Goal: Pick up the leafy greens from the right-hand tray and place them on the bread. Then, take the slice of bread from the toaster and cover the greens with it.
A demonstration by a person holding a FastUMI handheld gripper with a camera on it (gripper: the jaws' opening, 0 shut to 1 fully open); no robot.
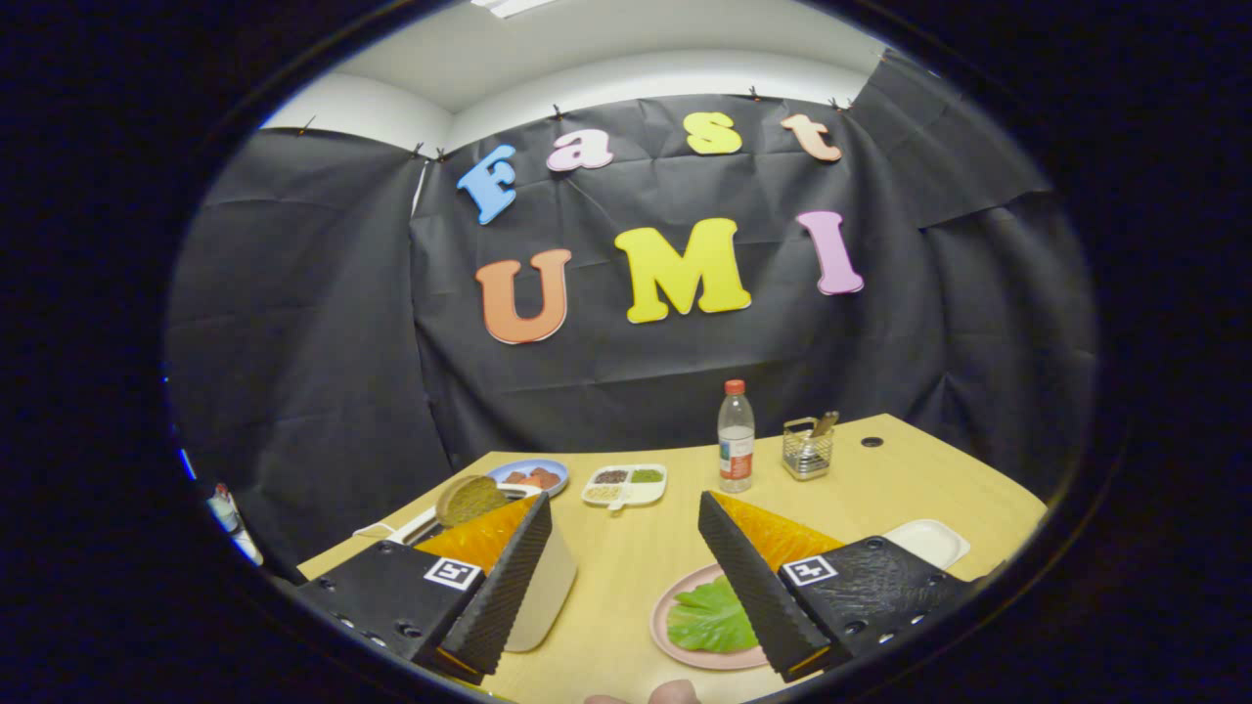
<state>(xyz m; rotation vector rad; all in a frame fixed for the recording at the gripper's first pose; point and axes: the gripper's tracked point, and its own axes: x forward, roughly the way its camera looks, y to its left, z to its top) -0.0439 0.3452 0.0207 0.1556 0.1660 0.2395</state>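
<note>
Spreading wide, the tool (626, 596) grips nothing above crinkled leafy greens (712, 618) on a round plate (667, 608).

Tongs (626, 533) held above the counter (626, 577), aimed level along it toward the back wall. Fingers wide apart — nothing between them, neither pad touching anything. Left finger (514, 577) and right finger (748, 582) lean outward at their near ends, tips closer together at the far end. A fingertip of the person's hand (675, 692) shows at the near edge — just behind the tongs.
</note>
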